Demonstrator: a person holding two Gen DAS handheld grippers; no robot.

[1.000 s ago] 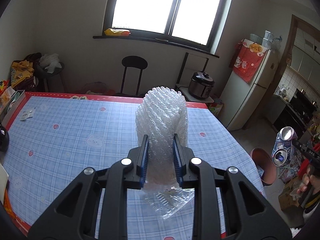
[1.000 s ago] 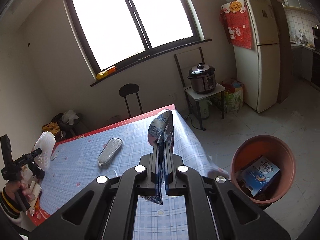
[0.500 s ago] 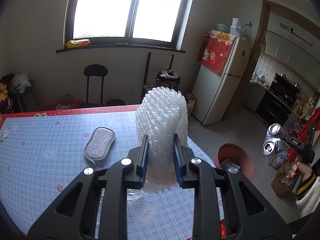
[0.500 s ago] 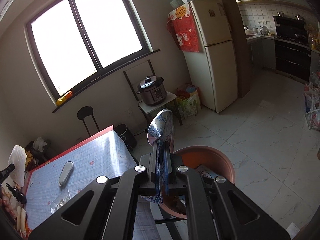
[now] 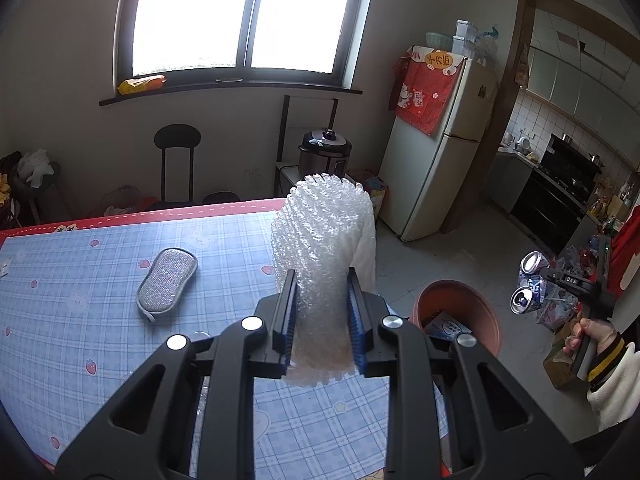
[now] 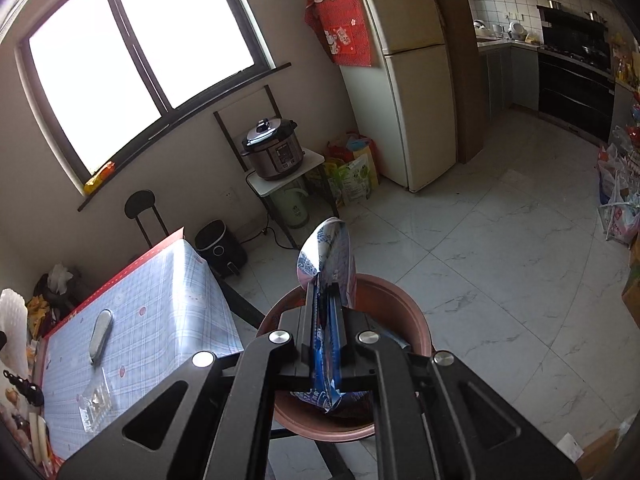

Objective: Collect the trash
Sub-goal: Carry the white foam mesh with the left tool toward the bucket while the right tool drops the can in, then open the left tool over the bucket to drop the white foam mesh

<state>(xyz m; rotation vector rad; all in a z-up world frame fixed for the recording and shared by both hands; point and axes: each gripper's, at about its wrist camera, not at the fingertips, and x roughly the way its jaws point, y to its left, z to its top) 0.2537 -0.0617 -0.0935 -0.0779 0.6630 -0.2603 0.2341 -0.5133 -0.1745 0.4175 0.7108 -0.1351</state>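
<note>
Both tools are loaded. Left tool (image 5: 322,332) pinches a white foam net sleeve (image 5: 324,248) between its blue pads, the sleeve standing upright above the near right corner of the counter (image 5: 80,264) with its blue checked cloth. A grey scouring pad (image 5: 167,276) lies flat on that cloth, well to the left of the sleeve. Right tool (image 6: 325,332) has its jaws just beginning to part, with a flattened blue-and-white can (image 6: 326,268) between them, and it hangs directly over the brown bin (image 6: 416,320) on the tiled floor beside the counter. From the left view, a blue carton (image 5: 444,324) shows inside the bin, and the person's hand (image 5: 588,336) grips the right tool's handle above and to the right of it. A clear plastic wrapper (image 6: 96,404) lies on the counter's near edge in the right view.
</note>
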